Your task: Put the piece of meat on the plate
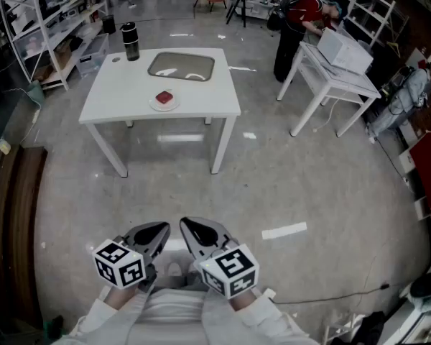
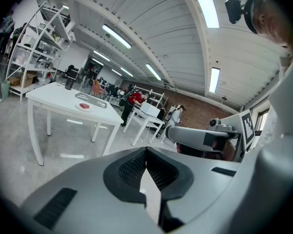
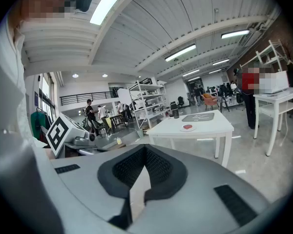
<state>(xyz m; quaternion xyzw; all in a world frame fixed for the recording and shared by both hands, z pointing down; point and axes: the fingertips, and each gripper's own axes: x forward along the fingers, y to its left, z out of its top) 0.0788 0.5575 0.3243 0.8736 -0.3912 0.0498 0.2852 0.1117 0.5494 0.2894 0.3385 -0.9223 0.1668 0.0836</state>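
Red piece of meat (image 1: 164, 97) sits on small plate (image 1: 153, 106), near front edge of white table (image 1: 122, 92). Shape roughly square, too small to tell long axis. Left gripper (image 2: 146, 149), right gripper (image 3: 145, 147): jaws closed tip to tip, empty, well apart from table.

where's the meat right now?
Head view, upper left: the piece of meat lies on the small plate near the white table's front edge, just in front of the grey tray, with the black tumbler behind to the left.
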